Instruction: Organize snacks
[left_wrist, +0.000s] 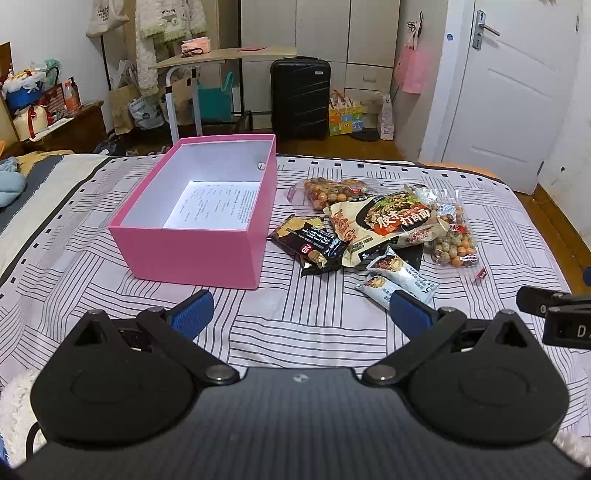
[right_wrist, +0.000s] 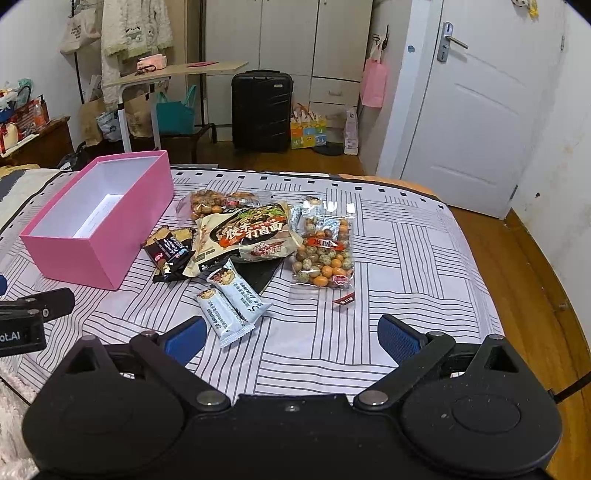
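The left gripper (left_wrist: 301, 308) hangs above the striped bedspread (left_wrist: 314, 332) with its blue pads (left_wrist: 192, 310) spread wide, holding nothing and touching nothing. Ahead of it and slightly to its left stands the pink box (left_wrist: 192, 254), lid off, with only a printed sheet on its floor. Ahead to its right lies the heap of snacks: the dark cracker packet (left_wrist: 314, 245) nearest the box, the large noodle packet (left_wrist: 388, 221) on top, and two pale blue bars (left_wrist: 399, 280), one just beside the right-hand pad.

The right gripper (right_wrist: 291, 338) is likewise spread wide and empty, above the bedspread. The two bars (right_wrist: 231, 299) lie just ahead of its left pad (right_wrist: 184, 339). The bag of coated nuts (right_wrist: 325, 254) sits straight ahead, a second nut bag (right_wrist: 221, 203) farther off behind the noodle packet (right_wrist: 247, 232), and the box (right_wrist: 96, 229) well off to its left.
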